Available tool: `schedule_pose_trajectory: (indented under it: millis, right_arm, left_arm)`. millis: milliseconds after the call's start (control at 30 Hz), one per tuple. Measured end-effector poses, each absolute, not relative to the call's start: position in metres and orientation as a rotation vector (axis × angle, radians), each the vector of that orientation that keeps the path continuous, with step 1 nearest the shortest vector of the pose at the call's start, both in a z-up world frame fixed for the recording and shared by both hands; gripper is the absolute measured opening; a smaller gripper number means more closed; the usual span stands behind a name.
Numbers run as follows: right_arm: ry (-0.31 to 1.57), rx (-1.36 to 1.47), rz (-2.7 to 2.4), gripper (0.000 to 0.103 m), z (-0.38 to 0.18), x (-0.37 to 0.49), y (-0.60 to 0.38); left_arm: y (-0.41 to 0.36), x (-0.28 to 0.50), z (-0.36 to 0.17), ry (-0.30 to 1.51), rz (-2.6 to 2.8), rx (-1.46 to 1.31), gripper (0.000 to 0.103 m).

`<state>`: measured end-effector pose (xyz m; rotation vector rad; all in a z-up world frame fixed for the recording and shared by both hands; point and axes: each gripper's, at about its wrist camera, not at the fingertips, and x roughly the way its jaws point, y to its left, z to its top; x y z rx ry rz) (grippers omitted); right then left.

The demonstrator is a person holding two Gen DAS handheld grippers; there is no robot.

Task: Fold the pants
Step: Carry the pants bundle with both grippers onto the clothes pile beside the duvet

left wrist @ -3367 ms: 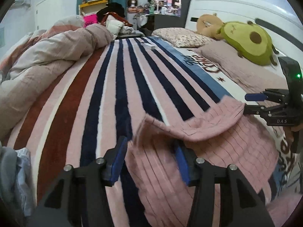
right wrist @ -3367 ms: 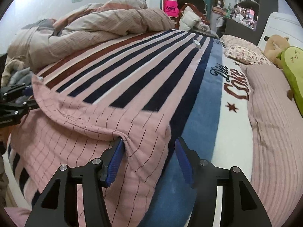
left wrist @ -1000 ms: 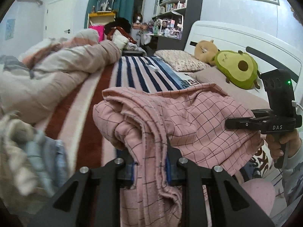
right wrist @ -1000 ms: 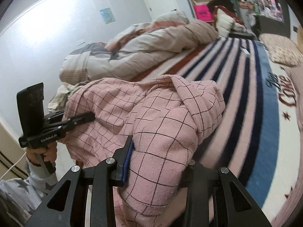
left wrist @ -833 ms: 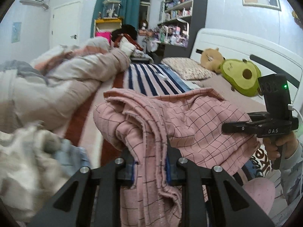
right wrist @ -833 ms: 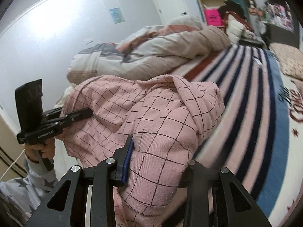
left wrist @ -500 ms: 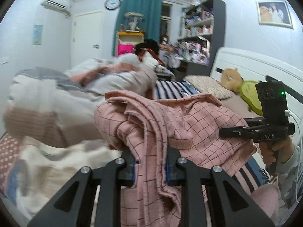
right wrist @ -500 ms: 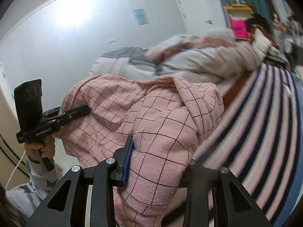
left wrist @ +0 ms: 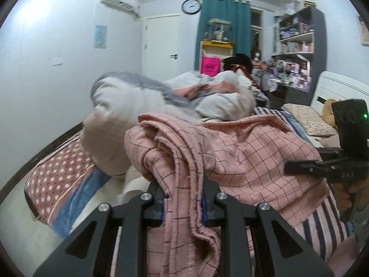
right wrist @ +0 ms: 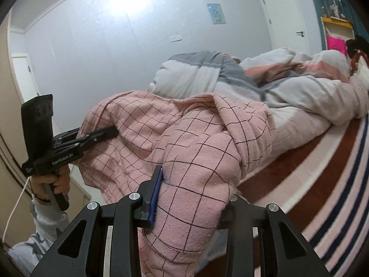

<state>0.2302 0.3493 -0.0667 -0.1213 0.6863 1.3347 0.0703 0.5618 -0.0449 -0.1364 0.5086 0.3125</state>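
Note:
The pink checked pants [left wrist: 242,154] hang in the air between both grippers, bunched and draped. My left gripper [left wrist: 183,204] is shut on a gathered edge of the cloth, which falls down between its fingers. In the right wrist view the pants [right wrist: 198,143] spill over my right gripper [right wrist: 191,198], which is shut on a thick fold; its right finger is hidden under the cloth. Each view shows the other gripper at the far end of the pants: the right gripper [left wrist: 299,168] and the left gripper [right wrist: 103,133], each in a person's hand.
A crumpled grey, white and pink duvet [right wrist: 265,87] lies heaped on the striped bed cover [right wrist: 322,184]. A dotted cloth [left wrist: 62,175] covers the bed's near left corner. Shelves [left wrist: 297,53] and a white headboard [left wrist: 341,90] stand at the right.
Both grippers have swung to the left with the pants lifted off the bed; the views now face the duvet and wall instead of the pillows and stuffed toys. Both grips are unchanged.

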Motion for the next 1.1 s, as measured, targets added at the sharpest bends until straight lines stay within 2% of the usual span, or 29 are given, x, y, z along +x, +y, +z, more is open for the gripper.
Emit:
schedule_pose_trajectory:
  millis: [400,533,733,833,933,1100]
  right_arm:
    - [0.819,-0.131,1.309,0.029,-0.131,0.246,0.395]
    - [0.832,-0.132,1.305,0.029,-0.137,0.250,0.392]
    - [0.849,-0.113,1.316,0.033,-0.135,0.252,0.385]
    - [0.842,-0.123,1.310,0.035,-0.133,0.250,0.381]
    - [0.831,-0.132,1.298,0.040,-0.130,0.248,0.375]
    - [0.810,-0.134,1.263,0.051,-0.121,0.242,0.355]
  left_arm:
    - [0.601,0.101,-0.110,0.644,0.371,-0.183,0.018]
    - [0.596,0.105,-0.113,0.648,0.382,-0.162,0.019]
    - [0.584,0.104,-0.104,0.653,0.415,-0.128,0.026]
    - [0.577,0.101,-0.099,0.651,0.447,-0.096,0.036]
    - [0.568,0.095,-0.090,0.625,0.501,-0.039,0.061]
    - [0.548,0.085,-0.070,0.583,0.523,0.012,0.062]
